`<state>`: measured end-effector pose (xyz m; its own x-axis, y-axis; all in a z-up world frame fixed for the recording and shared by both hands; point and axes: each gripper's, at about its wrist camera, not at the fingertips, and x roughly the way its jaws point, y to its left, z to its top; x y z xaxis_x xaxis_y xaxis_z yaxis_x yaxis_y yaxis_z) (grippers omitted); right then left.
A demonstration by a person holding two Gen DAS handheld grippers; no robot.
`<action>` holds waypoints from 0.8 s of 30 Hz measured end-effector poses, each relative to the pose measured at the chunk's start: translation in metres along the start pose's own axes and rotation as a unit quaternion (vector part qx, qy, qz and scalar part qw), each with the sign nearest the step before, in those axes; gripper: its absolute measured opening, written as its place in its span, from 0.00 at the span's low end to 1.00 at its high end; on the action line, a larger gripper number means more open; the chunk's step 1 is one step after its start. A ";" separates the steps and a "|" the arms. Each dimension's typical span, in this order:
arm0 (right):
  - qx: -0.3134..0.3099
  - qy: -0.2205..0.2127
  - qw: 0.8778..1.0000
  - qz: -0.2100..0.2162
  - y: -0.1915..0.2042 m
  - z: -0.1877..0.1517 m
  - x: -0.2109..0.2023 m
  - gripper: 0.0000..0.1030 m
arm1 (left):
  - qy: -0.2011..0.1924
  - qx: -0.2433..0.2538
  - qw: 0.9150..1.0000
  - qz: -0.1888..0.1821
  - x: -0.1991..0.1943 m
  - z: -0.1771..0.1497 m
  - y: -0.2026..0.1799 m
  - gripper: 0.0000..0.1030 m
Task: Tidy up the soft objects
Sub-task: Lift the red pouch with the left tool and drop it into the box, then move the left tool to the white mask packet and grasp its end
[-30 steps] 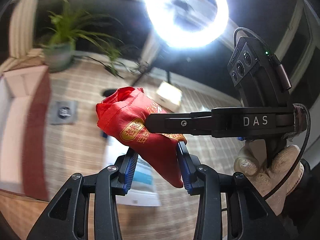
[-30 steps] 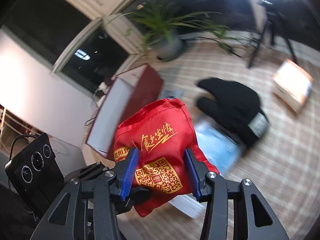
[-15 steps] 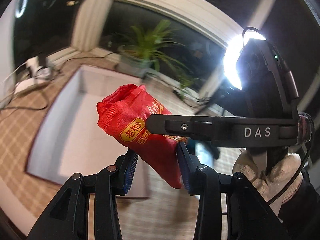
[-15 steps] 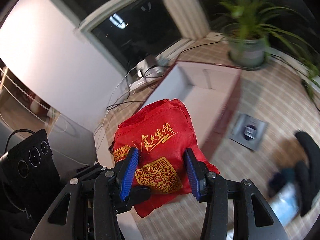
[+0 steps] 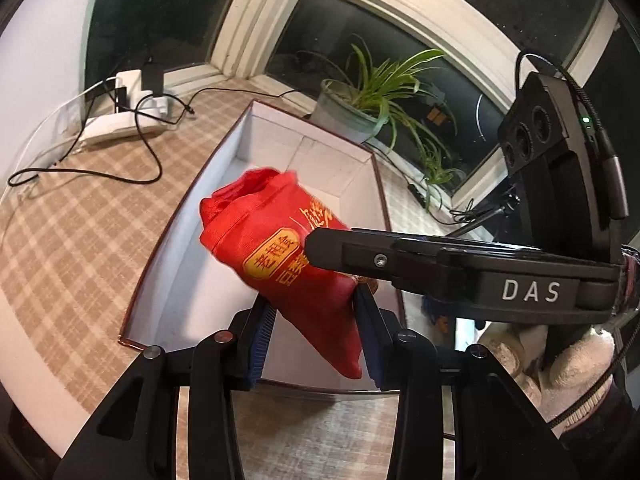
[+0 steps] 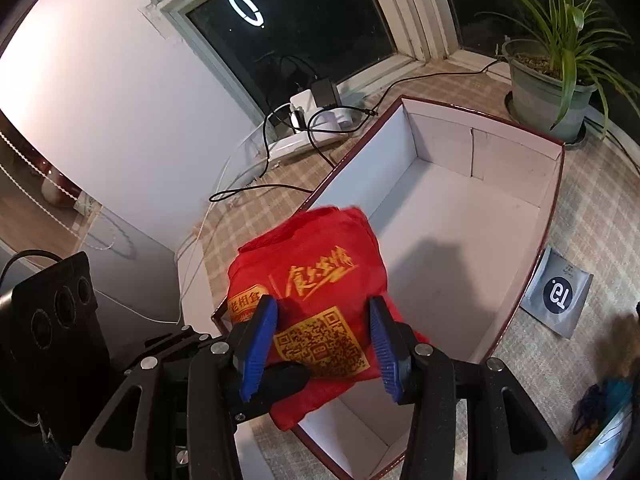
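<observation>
Nearest the viewer, two hand-held grippers share one load. The left gripper [image 5: 314,334] has its blue-padded fingers [image 5: 262,340] clamped on the lower end of a folded red cloth bag [image 5: 280,240] printed with gold characters. The right gripper [image 6: 324,344] reaches in from the right and is clenched on the same bag across its printed code panel. A person's gloved hand [image 5: 560,364] grips that right tool's handle at the near right. Holding the bag from two sides probably keeps the soft fabric folded and compact, so it does not flop open in the air.

Just beyond the fingertips, the bag hangs above the near left part of an open box [image 6: 556,208] with white inner walls and a dark red rim. The box looks empty inside, and the bag's shadow falls on its floor, so the bag is not yet resting there. This seems to be the carry just before lowering it in.

Farther off, on the checked floor covering, a small grey packet [image 6: 558,292] lies right of the box. A power strip with cables [image 6: 308,120] sits at the far left, and a potted plant [image 6: 548,92] stands by the dark window at the far right.
</observation>
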<state>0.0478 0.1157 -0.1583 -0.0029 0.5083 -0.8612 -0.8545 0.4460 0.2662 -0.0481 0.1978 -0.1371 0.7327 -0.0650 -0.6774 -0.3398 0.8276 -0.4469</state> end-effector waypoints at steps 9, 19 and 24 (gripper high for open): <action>0.010 -0.012 1.000 -0.007 -0.003 -0.008 -0.014 0.47 | -0.009 0.007 1.000 0.018 -0.003 0.003 0.000 0.36; 0.072 -0.067 0.995 -0.009 -0.040 -0.019 -0.070 0.51 | -0.011 0.021 1.000 0.011 -0.014 -0.008 -0.015 0.36; 0.105 -0.094 0.990 -0.030 -0.070 -0.040 -0.107 0.53 | -0.008 0.043 0.999 -0.011 -0.015 -0.014 -0.041 0.37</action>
<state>0.0868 0.0008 -0.1018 0.1578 0.5962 -0.7871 -0.7234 0.6124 0.3188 -0.0536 0.1567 -0.1165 0.7495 -0.0747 -0.6578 -0.2718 0.8713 -0.4087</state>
